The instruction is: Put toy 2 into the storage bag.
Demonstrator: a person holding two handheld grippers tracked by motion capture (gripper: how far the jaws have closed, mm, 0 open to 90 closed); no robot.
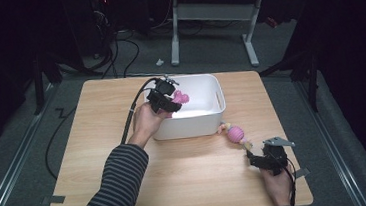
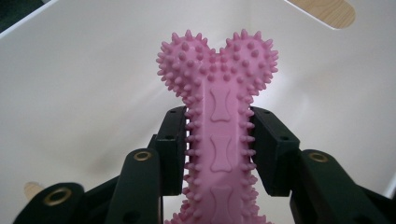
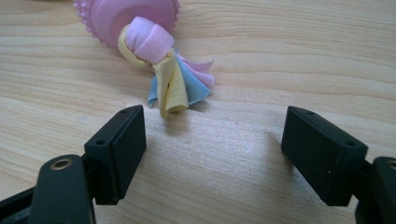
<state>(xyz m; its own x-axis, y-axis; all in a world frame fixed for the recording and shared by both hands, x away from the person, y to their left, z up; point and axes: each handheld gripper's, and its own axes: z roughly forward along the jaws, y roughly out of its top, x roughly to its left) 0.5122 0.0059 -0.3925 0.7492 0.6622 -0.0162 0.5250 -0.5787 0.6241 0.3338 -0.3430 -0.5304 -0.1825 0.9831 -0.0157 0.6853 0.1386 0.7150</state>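
A pink spiky bone toy (image 2: 219, 116) is clamped by its shaft in my left gripper (image 2: 219, 149), both pads pressing its sides. In the high view that left gripper (image 1: 171, 101) hangs over the near left part of the white bin (image 1: 207, 118), with the pink bone toy (image 1: 180, 97) sticking out above the bin's inside. A pink ball toy with knotted cloth tails (image 1: 235, 134) lies on the table just right of the bin's front. My right gripper (image 3: 212, 154) stands open close before its cloth tails (image 3: 175, 84), apart from them; the right gripper (image 1: 258, 157) rests low near the table's right front.
The wooden table (image 1: 188, 183) has bare room in front and at the left. A cable (image 1: 129, 117) trails from the left gripper across the table. Beyond the far edge stand a white desk frame (image 1: 214, 25) and floor cables.
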